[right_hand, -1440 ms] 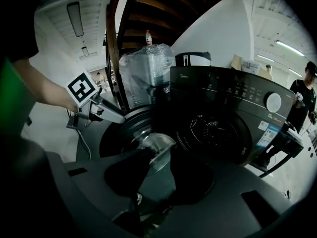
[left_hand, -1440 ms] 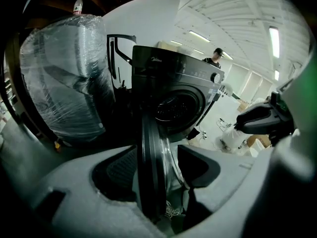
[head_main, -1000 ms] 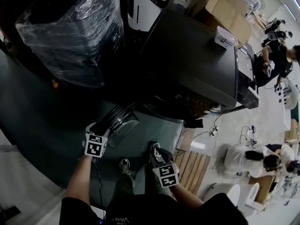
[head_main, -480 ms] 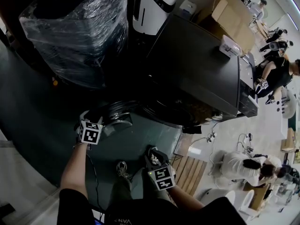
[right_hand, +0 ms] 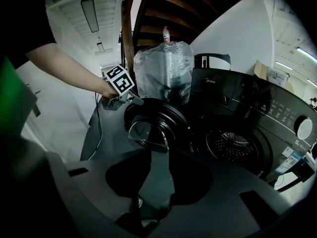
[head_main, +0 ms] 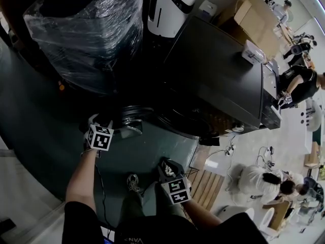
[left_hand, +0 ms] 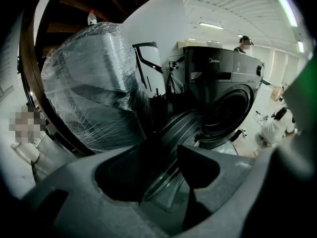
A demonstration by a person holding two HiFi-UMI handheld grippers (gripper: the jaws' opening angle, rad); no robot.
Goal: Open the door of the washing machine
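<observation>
The black washing machine (head_main: 213,70) stands ahead with its round door (head_main: 129,118) swung out to the left, the drum opening (right_hand: 233,148) uncovered. My left gripper (head_main: 112,125) is at the door's outer rim. In the left gripper view the rim (left_hand: 176,128) runs between the jaws of that gripper (left_hand: 166,150), which is shut on it. The right gripper view shows the left gripper (right_hand: 132,99) touching the top left of the door (right_hand: 153,125). My right gripper (head_main: 170,169) hangs lower, away from the machine, open (right_hand: 159,152) with only floor between its fingers.
A large plastic-wrapped bulk (head_main: 86,29) stands left of the machine, close behind the open door. A white appliance (head_main: 170,4) and cardboard boxes (head_main: 254,14) are at the back. Wooden slats (head_main: 205,184) and cables lie at the right, where people sit.
My left gripper has moved left with the door's rim, and the door has swung further open. The right gripper has barely shifted.
</observation>
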